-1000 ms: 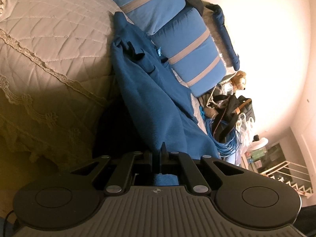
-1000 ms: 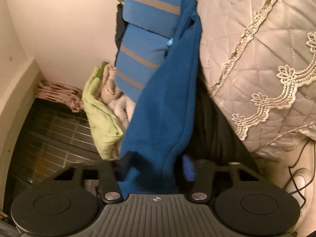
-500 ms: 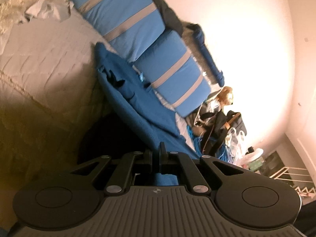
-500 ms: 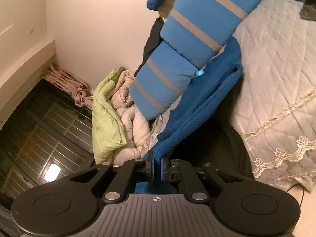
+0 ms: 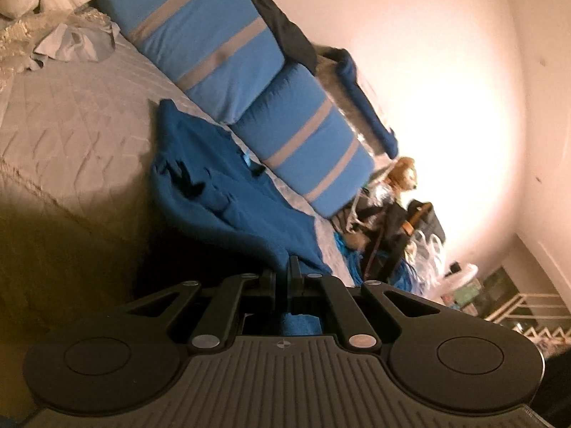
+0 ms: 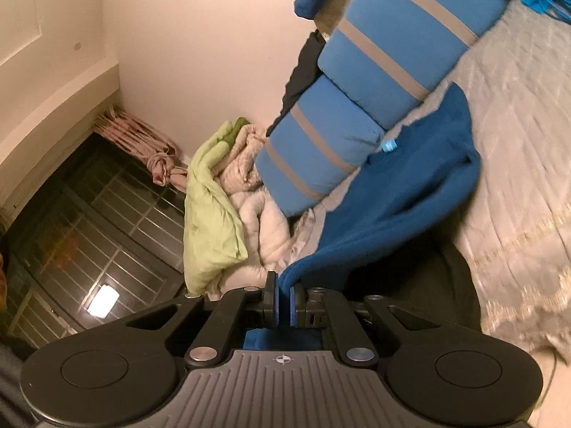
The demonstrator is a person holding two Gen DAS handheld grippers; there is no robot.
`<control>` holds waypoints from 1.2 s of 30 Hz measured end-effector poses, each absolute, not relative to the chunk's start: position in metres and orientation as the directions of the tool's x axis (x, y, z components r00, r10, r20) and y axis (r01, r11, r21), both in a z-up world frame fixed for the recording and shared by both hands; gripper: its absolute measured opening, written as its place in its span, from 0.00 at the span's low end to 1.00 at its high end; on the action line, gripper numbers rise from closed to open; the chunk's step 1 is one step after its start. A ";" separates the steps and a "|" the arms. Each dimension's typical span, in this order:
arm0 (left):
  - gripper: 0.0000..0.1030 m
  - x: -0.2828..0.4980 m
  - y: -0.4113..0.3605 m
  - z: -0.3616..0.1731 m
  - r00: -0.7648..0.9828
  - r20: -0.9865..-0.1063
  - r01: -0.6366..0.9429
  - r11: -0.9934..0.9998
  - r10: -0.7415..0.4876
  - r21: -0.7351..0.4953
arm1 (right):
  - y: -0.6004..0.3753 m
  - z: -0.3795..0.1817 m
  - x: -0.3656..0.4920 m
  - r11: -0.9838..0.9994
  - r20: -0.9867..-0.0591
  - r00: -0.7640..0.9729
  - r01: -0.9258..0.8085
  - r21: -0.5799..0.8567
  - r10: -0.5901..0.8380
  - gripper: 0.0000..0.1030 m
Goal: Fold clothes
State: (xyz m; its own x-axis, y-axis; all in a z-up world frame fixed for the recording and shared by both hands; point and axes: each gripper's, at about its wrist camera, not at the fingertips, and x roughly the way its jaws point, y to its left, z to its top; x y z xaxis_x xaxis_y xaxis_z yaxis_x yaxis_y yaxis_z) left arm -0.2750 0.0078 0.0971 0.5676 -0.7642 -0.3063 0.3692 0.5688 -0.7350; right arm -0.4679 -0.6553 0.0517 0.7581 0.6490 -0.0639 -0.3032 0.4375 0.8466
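A dark blue fleece garment (image 5: 228,192) lies stretched across a quilted beige bedspread (image 5: 71,114), its far end resting against striped blue pillows. My left gripper (image 5: 284,278) is shut on one near edge of the garment, and the cloth runs up from between its fingers. In the right wrist view the same blue garment (image 6: 410,192) rises from my right gripper (image 6: 283,297), which is shut on its other near corner. A small light-blue tag (image 6: 388,145) shows near the pillows. The part of the garment below both grippers is hidden.
Blue pillows with grey stripes (image 5: 249,82) lie along the wall. A green and cream bedding heap (image 6: 228,207) sits beside a dark barred window (image 6: 89,249). A plush toy (image 5: 403,174), bags and blue cable clutter the far end. White crumpled cloth (image 5: 75,41) lies on the bed.
Both grippers have risen with the blue garment, pulling it off the bed's edge. The right jaws went from loose around the cloth to shut on it. More of the room shows.
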 end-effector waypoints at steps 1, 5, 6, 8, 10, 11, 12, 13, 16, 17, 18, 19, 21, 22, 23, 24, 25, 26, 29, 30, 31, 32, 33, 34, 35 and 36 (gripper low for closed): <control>0.05 -0.269 0.006 0.100 0.575 -0.310 0.367 0.577 -0.757 -0.730 | -0.655 0.057 -0.461 0.448 -0.068 0.761 -0.306 0.840 0.646 0.08; 0.05 -0.251 -0.002 0.110 0.596 -0.303 0.379 0.593 -0.743 -0.710 | -0.657 0.075 -0.434 0.477 -0.068 0.779 -0.309 0.823 0.623 0.08; 0.05 -0.247 -0.003 0.112 0.599 -0.298 0.381 0.591 -0.744 -0.711 | -0.658 0.078 -0.428 0.484 -0.070 0.788 -0.303 0.821 0.612 0.08; 0.05 -0.239 -0.006 0.117 0.605 -0.291 0.384 0.592 -0.741 -0.709 | -0.659 0.081 -0.414 0.500 -0.082 0.803 -0.284 0.818 0.590 0.08; 0.05 -0.231 -0.008 0.120 0.618 -0.280 0.384 0.593 -0.735 -0.707 | -0.662 0.083 -0.403 0.517 -0.099 0.815 -0.263 0.815 0.571 0.08; 0.05 -0.227 -0.009 0.121 0.621 -0.278 0.383 0.594 -0.733 -0.708 | -0.662 0.084 -0.398 0.520 -0.106 0.813 -0.259 0.814 0.572 0.08; 0.05 -0.223 -0.010 0.122 0.622 -0.279 0.381 0.594 -0.732 -0.709 | -0.663 0.084 -0.392 0.520 -0.111 0.810 -0.259 0.814 0.576 0.08; 0.05 -0.219 -0.011 0.123 0.623 -0.280 0.379 0.594 -0.731 -0.709 | -0.662 0.085 -0.387 0.523 -0.115 0.808 -0.258 0.812 0.577 0.08; 0.05 -0.207 -0.014 0.125 0.625 -0.282 0.371 0.595 -0.728 -0.713 | -0.662 0.088 -0.376 0.537 -0.124 0.809 -0.259 0.803 0.575 0.08; 0.05 -0.203 -0.016 0.125 0.624 -0.282 0.369 0.594 -0.729 -0.715 | -0.661 0.089 -0.373 0.542 -0.128 0.811 -0.256 0.800 0.571 0.08; 0.05 -0.199 -0.017 0.126 0.623 -0.281 0.370 0.591 -0.730 -0.716 | -0.661 0.090 -0.369 0.549 -0.134 0.815 -0.248 0.799 0.563 0.08; 0.05 -0.196 -0.017 0.128 0.622 -0.278 0.373 0.590 -0.732 -0.717 | -0.661 0.092 -0.365 0.555 -0.140 0.821 -0.238 0.797 0.554 0.08; 0.05 -0.189 -0.019 0.130 0.621 -0.273 0.377 0.585 -0.734 -0.718 | -0.663 0.094 -0.359 0.556 -0.141 0.827 -0.230 0.798 0.545 0.08; 0.05 -0.185 -0.020 0.132 0.622 -0.269 0.378 0.582 -0.736 -0.720 | -0.663 0.095 -0.356 0.560 -0.141 0.830 -0.228 0.796 0.539 0.08; 0.05 -0.182 -0.020 0.134 0.622 -0.265 0.379 0.580 -0.737 -0.721 | -0.664 0.098 -0.353 0.565 -0.143 0.833 -0.226 0.793 0.535 0.08; 0.05 -0.178 -0.021 0.135 0.622 -0.261 0.380 0.577 -0.738 -0.723 | -0.664 0.100 -0.350 0.572 -0.147 0.836 -0.223 0.789 0.529 0.08; 0.05 -0.175 -0.021 0.137 0.622 -0.258 0.382 0.574 -0.739 -0.725 | -0.664 0.102 -0.347 0.580 -0.152 0.839 -0.219 0.785 0.522 0.08; 0.05 -0.171 -0.022 0.139 0.622 -0.254 0.385 0.571 -0.741 -0.725 | -0.665 0.104 -0.344 0.587 -0.156 0.842 -0.215 0.781 0.516 0.08; 0.05 -0.160 -0.025 0.145 0.623 -0.246 0.396 0.571 -0.742 -0.720 | -0.667 0.111 -0.333 0.613 -0.172 0.854 -0.198 0.765 0.491 0.08; 0.05 -0.156 -0.027 0.147 0.625 -0.244 0.398 0.571 -0.742 -0.718 | -0.668 0.113 -0.329 0.619 -0.175 0.858 -0.193 0.761 0.482 0.08; 0.05 -0.152 -0.028 0.149 0.626 -0.241 0.399 0.570 -0.742 -0.718 | -0.669 0.115 -0.326 0.622 -0.174 0.863 -0.189 0.760 0.475 0.08; 0.05 -0.148 -0.029 0.150 0.627 -0.239 0.401 0.570 -0.741 -0.717 | -0.671 0.117 -0.322 0.624 -0.173 0.867 -0.185 0.760 0.468 0.08; 0.05 -0.144 -0.030 0.152 0.628 -0.237 0.403 0.570 -0.741 -0.716 | -0.672 0.120 -0.317 0.626 -0.171 0.871 -0.182 0.758 0.460 0.08; 0.05 -0.140 -0.031 0.153 0.629 -0.234 0.405 0.570 -0.741 -0.715 | -0.673 0.122 -0.313 0.629 -0.169 0.876 -0.179 0.756 0.452 0.08; 0.05 -0.136 -0.033 0.155 0.629 -0.233 0.406 0.569 -0.741 -0.715 | -0.674 0.124 -0.309 0.634 -0.169 0.880 -0.176 0.753 0.444 0.08; 0.05 -0.131 -0.034 0.156 0.629 -0.231 0.407 0.568 -0.742 -0.715 | -0.675 0.126 -0.304 0.639 -0.169 0.884 -0.172 0.749 0.436 0.08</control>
